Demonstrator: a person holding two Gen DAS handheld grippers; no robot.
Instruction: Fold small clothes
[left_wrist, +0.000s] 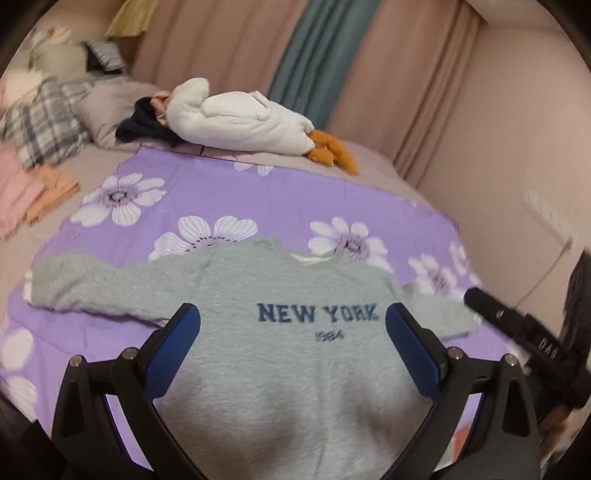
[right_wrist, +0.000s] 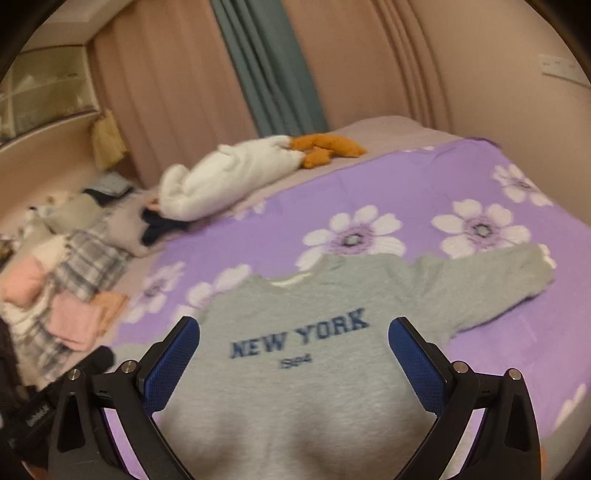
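A grey sweatshirt (left_wrist: 280, 354) lies face up and spread flat on a purple bedsheet (left_wrist: 229, 199) printed with big white flowers, both sleeves stretched out to the sides and the neckline toward the far end of the bed. Across its chest, in dark blue block letters, it reads "NEW YORK" (left_wrist: 318, 313), with "1984" in smaller figures just beneath.

The left gripper (left_wrist: 293, 325) hangs over the lower body of the sweatshirt, its blue-padded fingers (left_wrist: 177, 350) spread wide with nothing between them but the fabric below. The right gripper (right_wrist: 294, 338) is in much the same place from its own side, jaws likewise set wide apart, pinching nothing; whether either one touches the cloth I cannot tell. In the left wrist view the right tool's black body pokes in at the edge, with white letters on it too blurred to read surely.

At the far end a white goose plush toy (left_wrist: 240, 118) with orange feet lies on its side beside a dark garment (left_wrist: 142, 129). Off to one edge of the bed sits a stack of folded clothes (right_wrist: 79, 321), pink and peach, near a plaid blanket (left_wrist: 40, 122). Pink curtains (left_wrist: 229, 48) with one teal panel hang behind.
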